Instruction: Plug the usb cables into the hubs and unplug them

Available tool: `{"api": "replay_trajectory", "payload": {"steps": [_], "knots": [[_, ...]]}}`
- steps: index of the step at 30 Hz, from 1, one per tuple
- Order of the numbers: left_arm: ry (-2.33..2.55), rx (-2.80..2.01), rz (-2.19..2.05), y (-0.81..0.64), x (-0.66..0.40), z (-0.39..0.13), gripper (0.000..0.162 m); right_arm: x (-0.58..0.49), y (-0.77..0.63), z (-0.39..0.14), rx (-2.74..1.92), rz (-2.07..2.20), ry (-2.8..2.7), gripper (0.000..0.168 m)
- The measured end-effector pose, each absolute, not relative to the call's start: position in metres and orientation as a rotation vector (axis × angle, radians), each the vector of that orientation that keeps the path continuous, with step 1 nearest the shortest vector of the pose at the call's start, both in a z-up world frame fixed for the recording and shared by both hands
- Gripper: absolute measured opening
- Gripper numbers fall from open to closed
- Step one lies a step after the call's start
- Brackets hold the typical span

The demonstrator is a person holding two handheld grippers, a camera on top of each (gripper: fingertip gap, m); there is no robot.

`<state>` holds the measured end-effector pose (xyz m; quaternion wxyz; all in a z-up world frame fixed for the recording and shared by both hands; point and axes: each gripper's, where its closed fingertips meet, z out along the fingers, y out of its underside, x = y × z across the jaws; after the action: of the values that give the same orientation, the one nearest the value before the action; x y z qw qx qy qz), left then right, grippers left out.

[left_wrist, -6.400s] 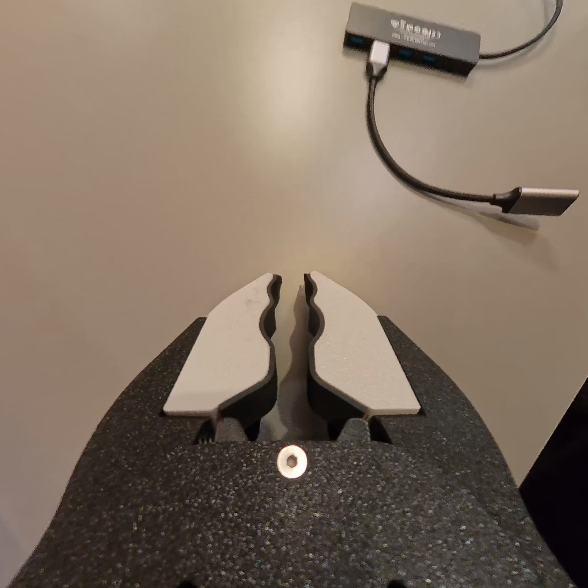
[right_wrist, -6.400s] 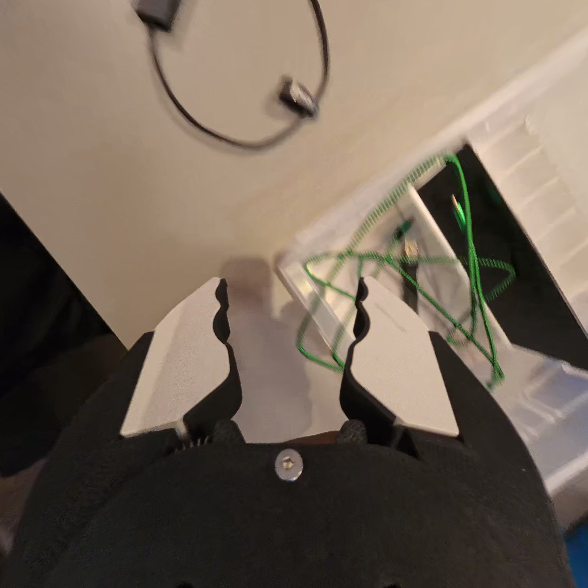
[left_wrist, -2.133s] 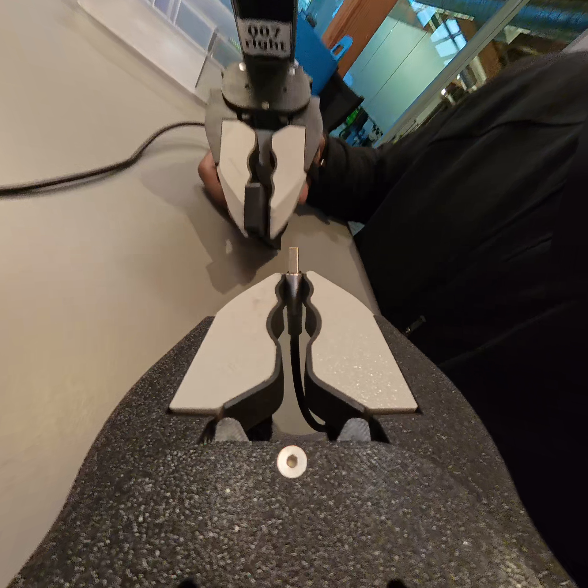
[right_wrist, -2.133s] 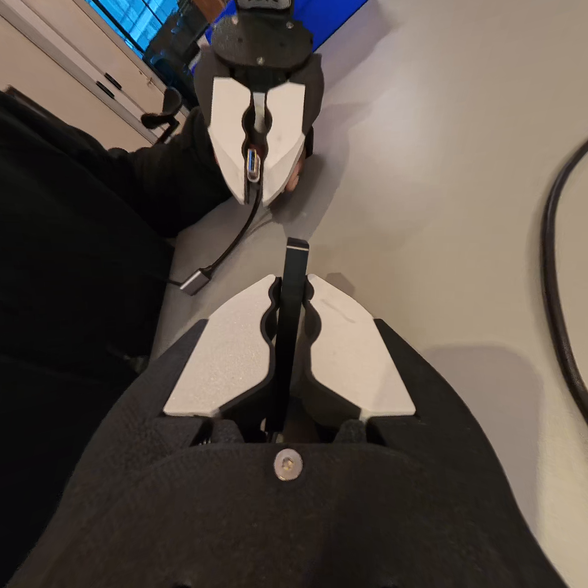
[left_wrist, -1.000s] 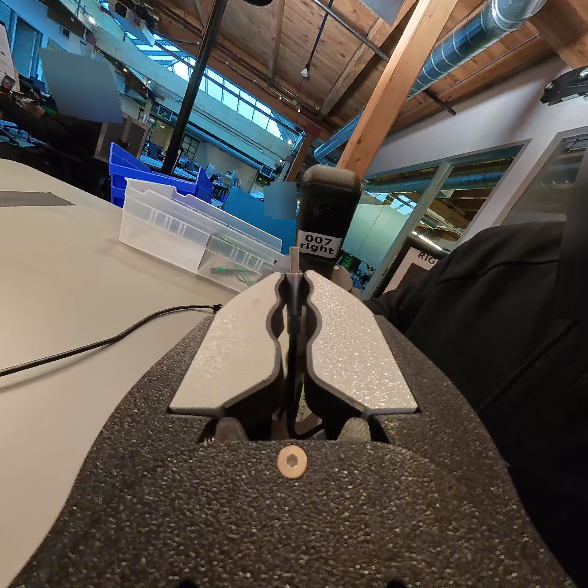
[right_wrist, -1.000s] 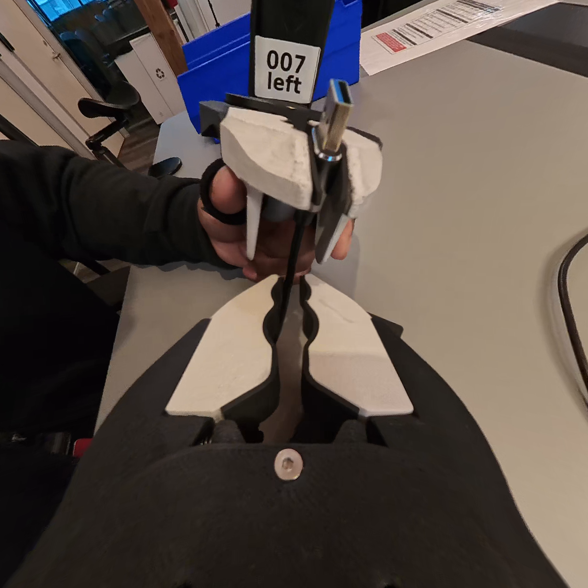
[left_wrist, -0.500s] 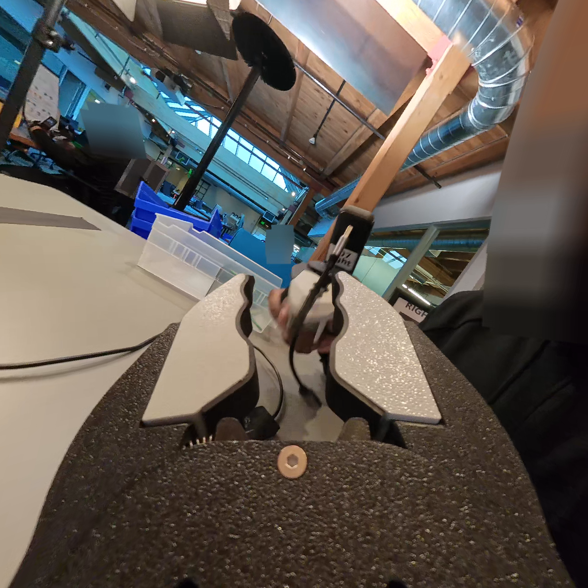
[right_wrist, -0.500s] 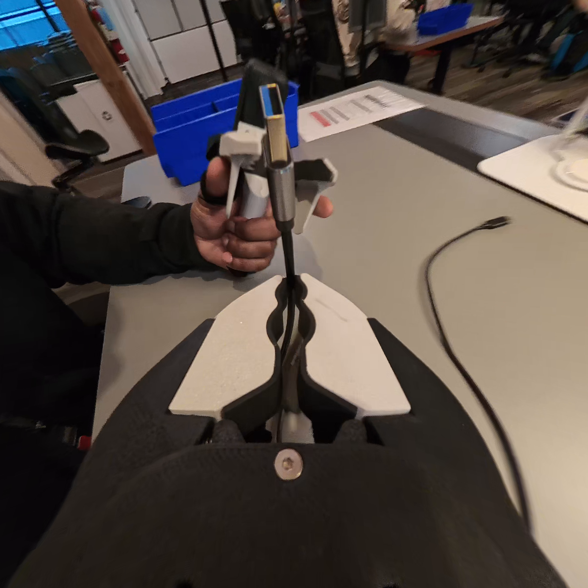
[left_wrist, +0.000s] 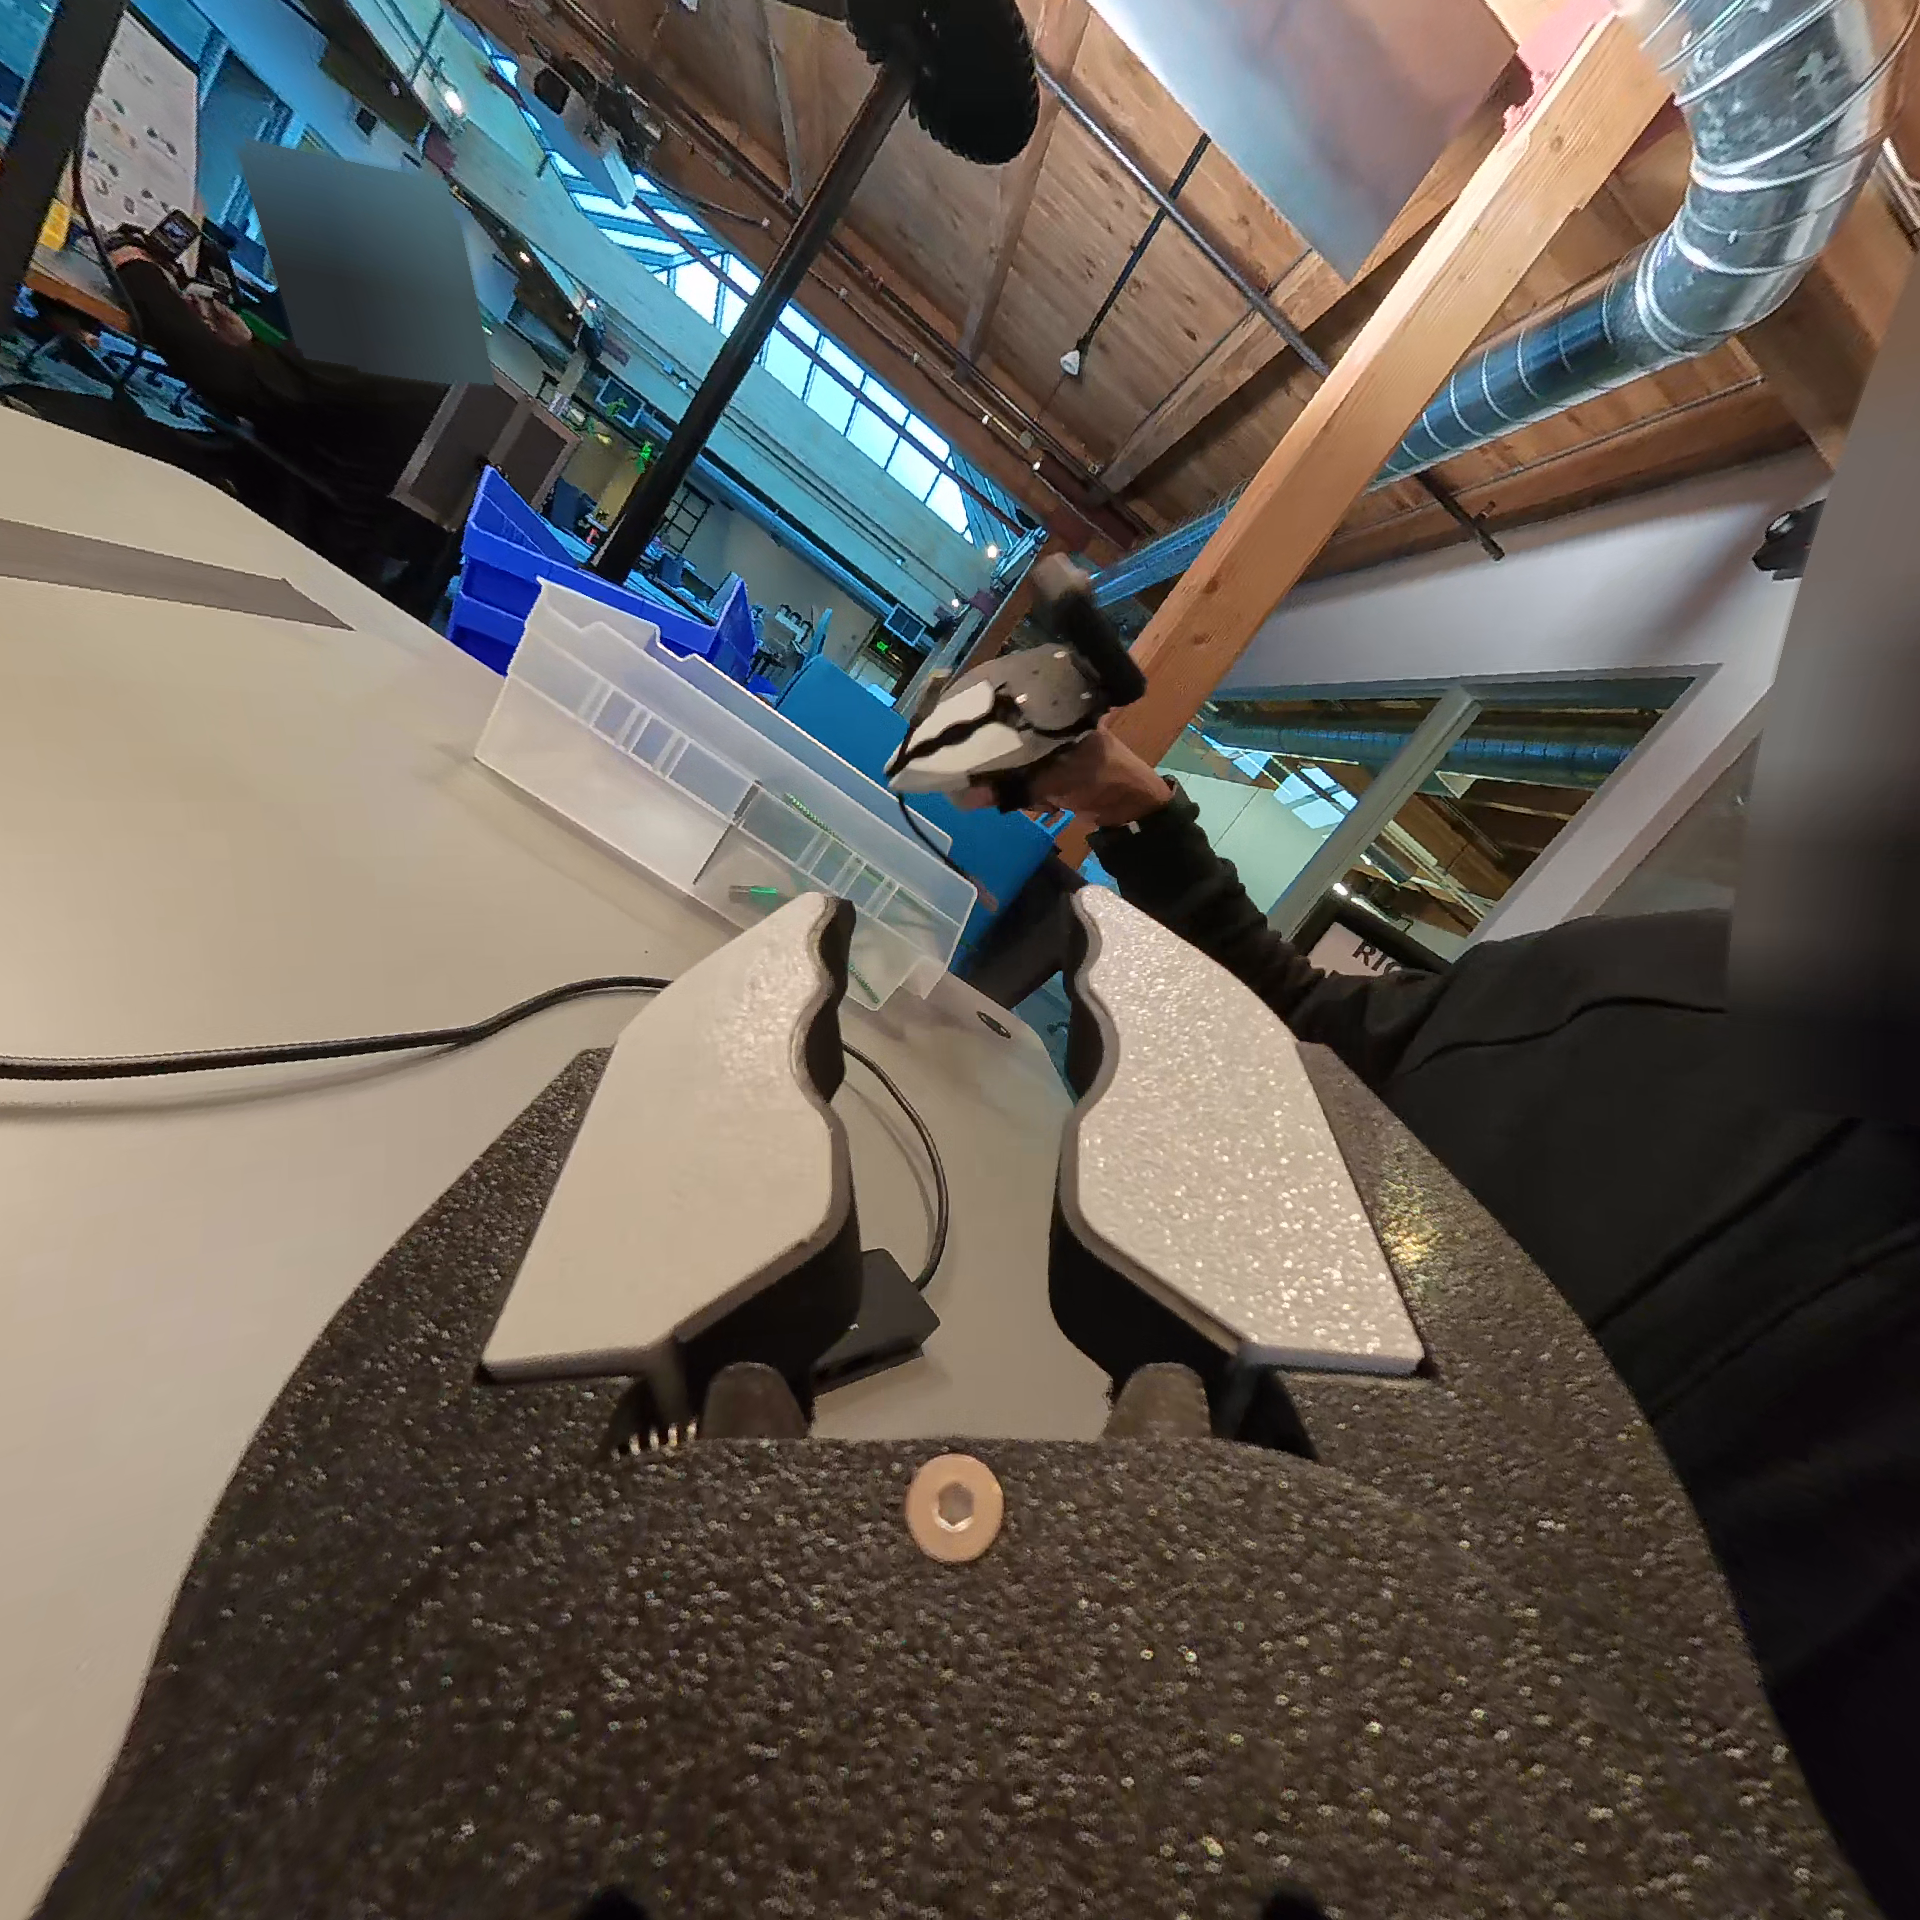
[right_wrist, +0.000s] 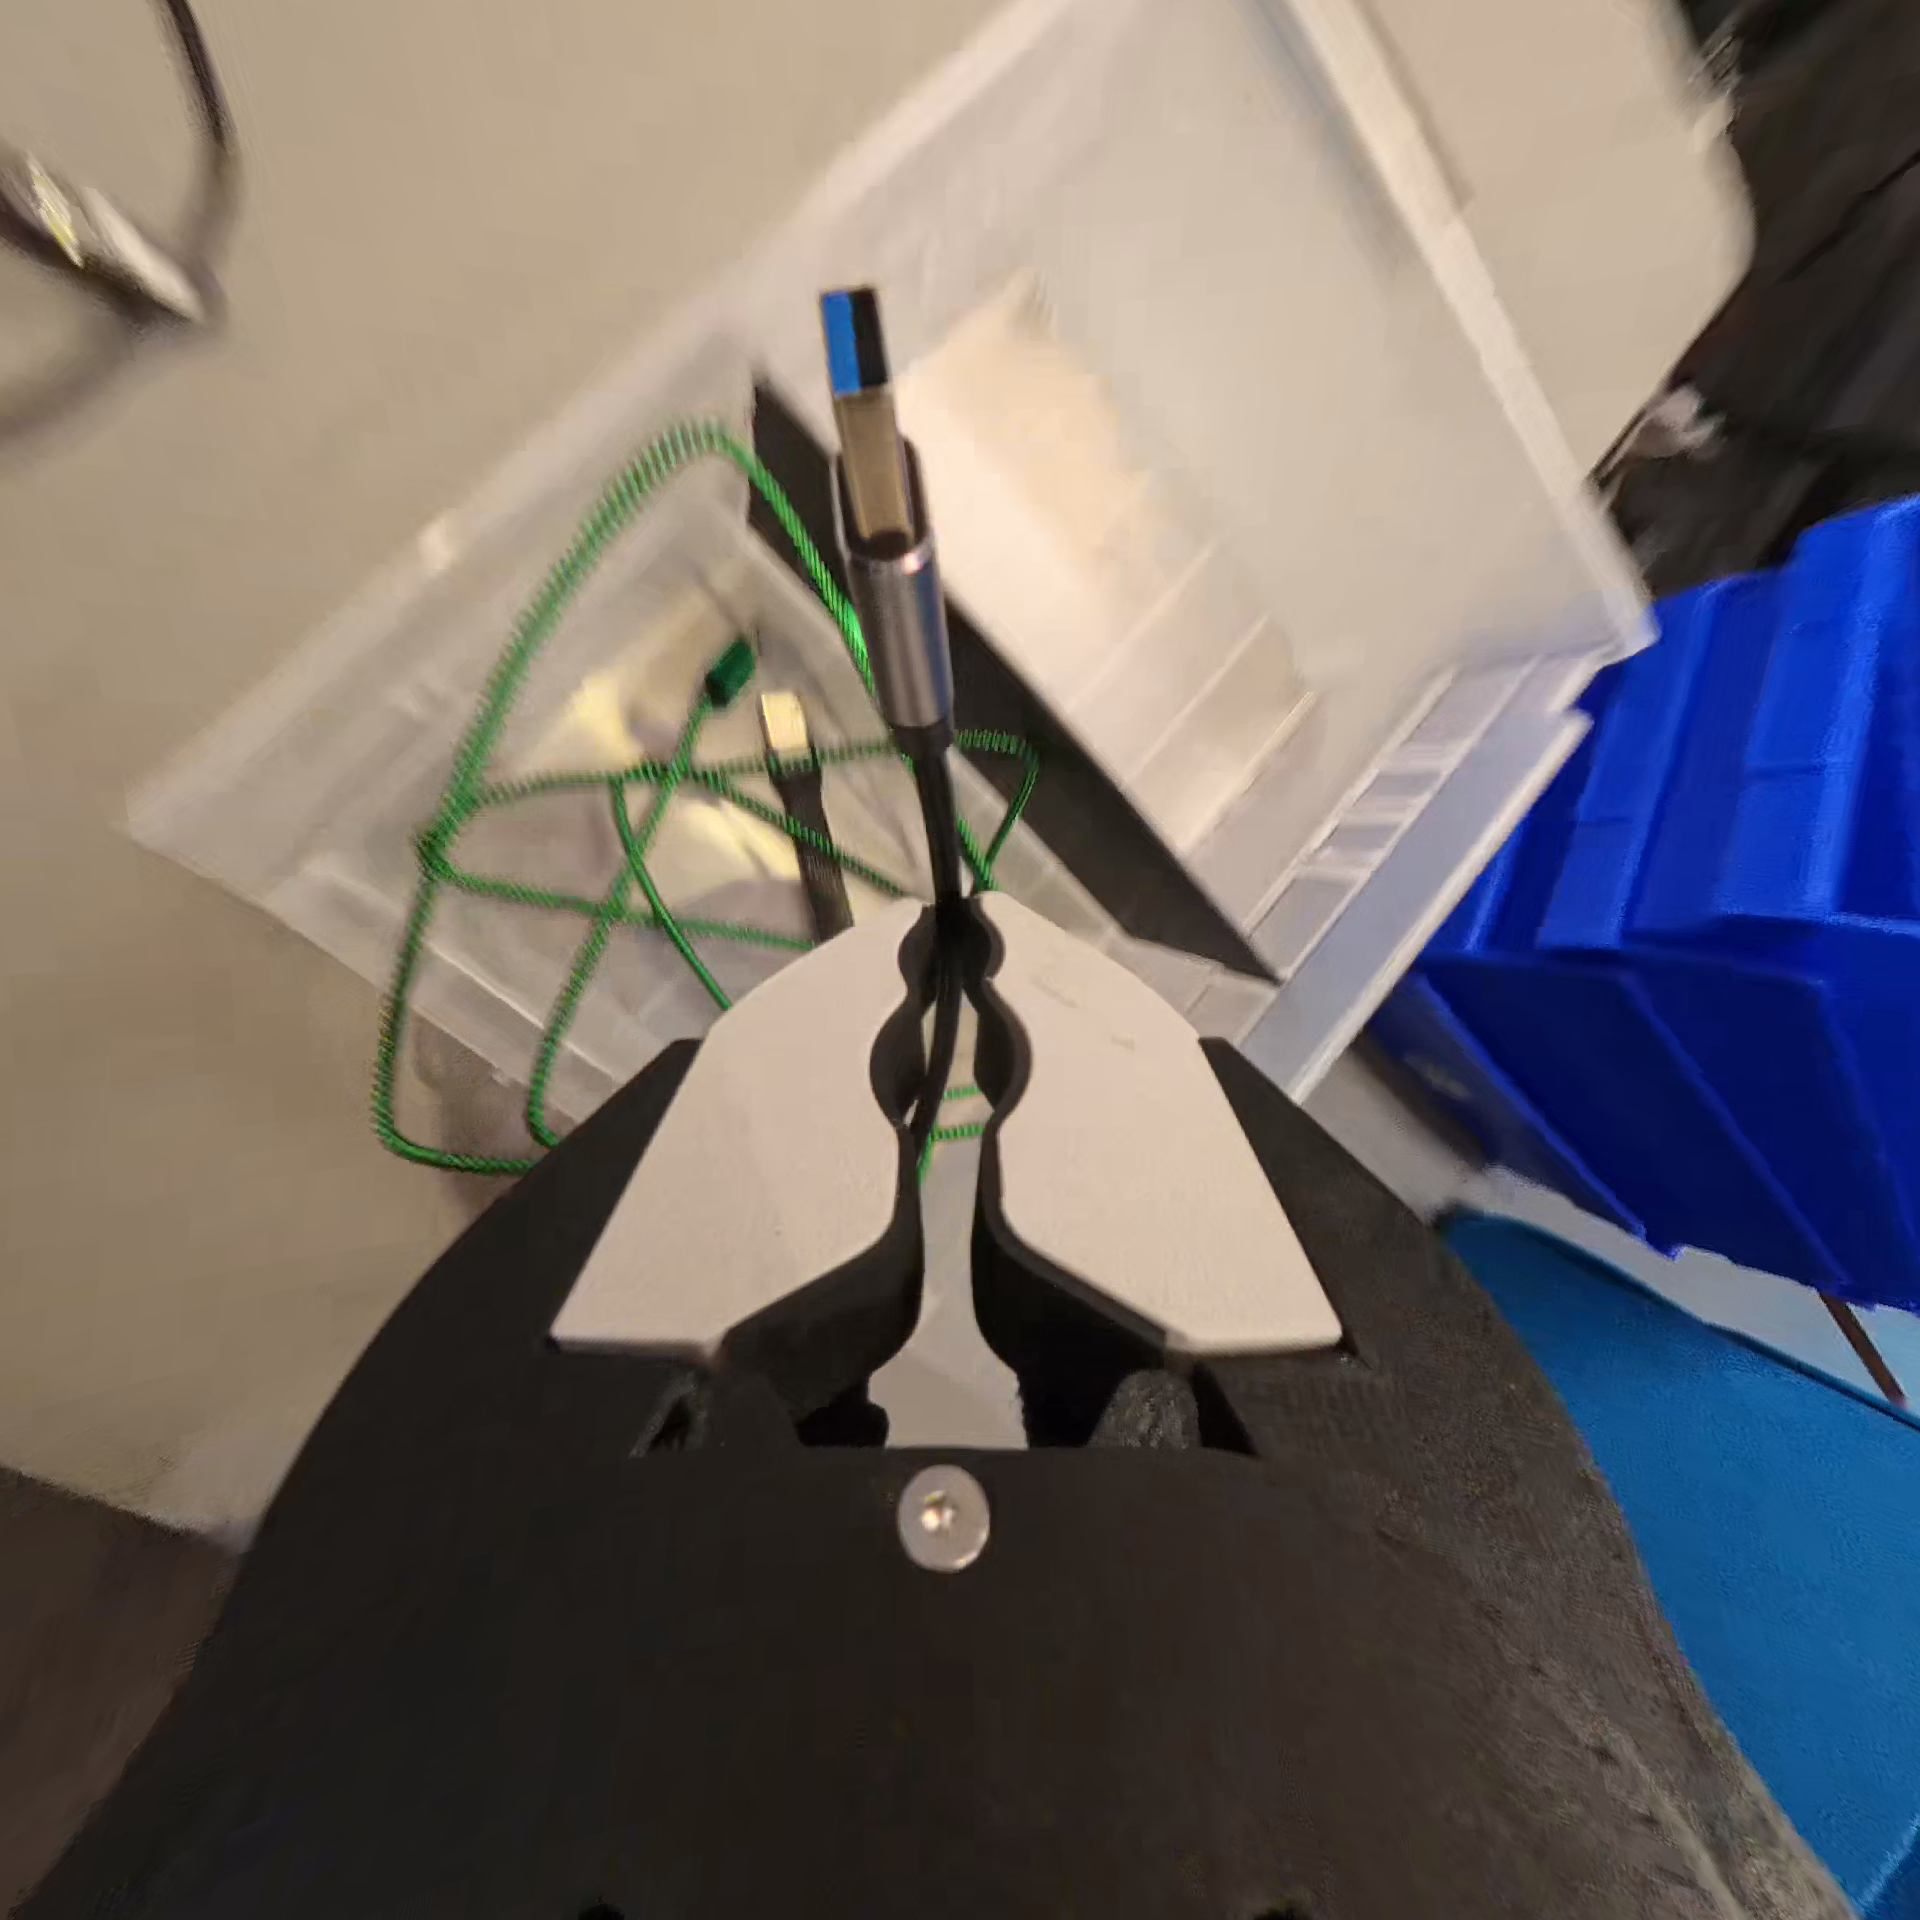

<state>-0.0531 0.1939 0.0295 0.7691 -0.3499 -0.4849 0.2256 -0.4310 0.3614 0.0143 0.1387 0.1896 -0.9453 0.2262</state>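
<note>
Cable (right_wrist: pixel 940 862) pinched between right fingers (right_wrist: pixel 1091 1101), plug (right_wrist: pixel 868 416) beyond

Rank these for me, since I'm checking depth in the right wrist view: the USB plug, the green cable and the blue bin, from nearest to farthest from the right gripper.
1. USB plug: straight ahead of the right gripper, on the black cable its jaws pinch.
2. Green cable: ahead and left, coiled in the clear bin.
3. Blue bin: off to the right, past the clear bin.

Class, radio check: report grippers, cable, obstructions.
Left gripper open, empty. Right gripper shut on black USB cable, plug pointing forward over clear bin. No hub visible ahead.
</note>
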Motion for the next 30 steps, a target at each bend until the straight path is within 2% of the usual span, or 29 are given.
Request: {"api": "replay_trajectory", "payload": {"steps": [4, 6, 7, 8, 12, 18, 21, 30], "knots": [[-1.058, -0.774, 0.522, 0.192, -0.051, 0.031, 0.039, -0.438, 0.374, -0.041, 0.675, 0.334, -2.818, 0.004], [-1.061, -0.773, 0.531, 0.19, -0.05, 0.032, 0.039, -0.446, 0.371, -0.048, 0.695, 0.307, -2.761, 0.004], [-1.063, -0.773, 0.534, 0.189, -0.049, 0.032, 0.039, -0.445, 0.37, -0.047, 0.699, 0.319, -2.759, 0.01], [-1.066, -0.773, 0.536, 0.188, -0.049, 0.031, 0.039, -0.442, 0.367, -0.044, 0.693, 0.349, -2.768, 0.018], [-1.103, -0.783, 0.546, 0.185, -0.051, 0.027, 0.039, -0.436, 0.358, -0.017, 0.629, 0.474, -2.724, 0.029], [-1.177, -0.825, 0.568, 0.18, -0.054, 0.019, 0.04, -0.423, 0.352, 0.035, 0.493, 0.622, -2.601, 0.027], [-1.183, -0.819, 0.563, 0.179, -0.053, 0.02, 0.04, -0.412, 0.349, 0.04, 0.455, 0.709, -2.682, 0.029], [-1.218, -0.84, 0.547, 0.179, -0.055, 0.013, 0.04, -0.285, 0.324, 0.038, 0.728, 0.935, -2.762, 0.03]]}}
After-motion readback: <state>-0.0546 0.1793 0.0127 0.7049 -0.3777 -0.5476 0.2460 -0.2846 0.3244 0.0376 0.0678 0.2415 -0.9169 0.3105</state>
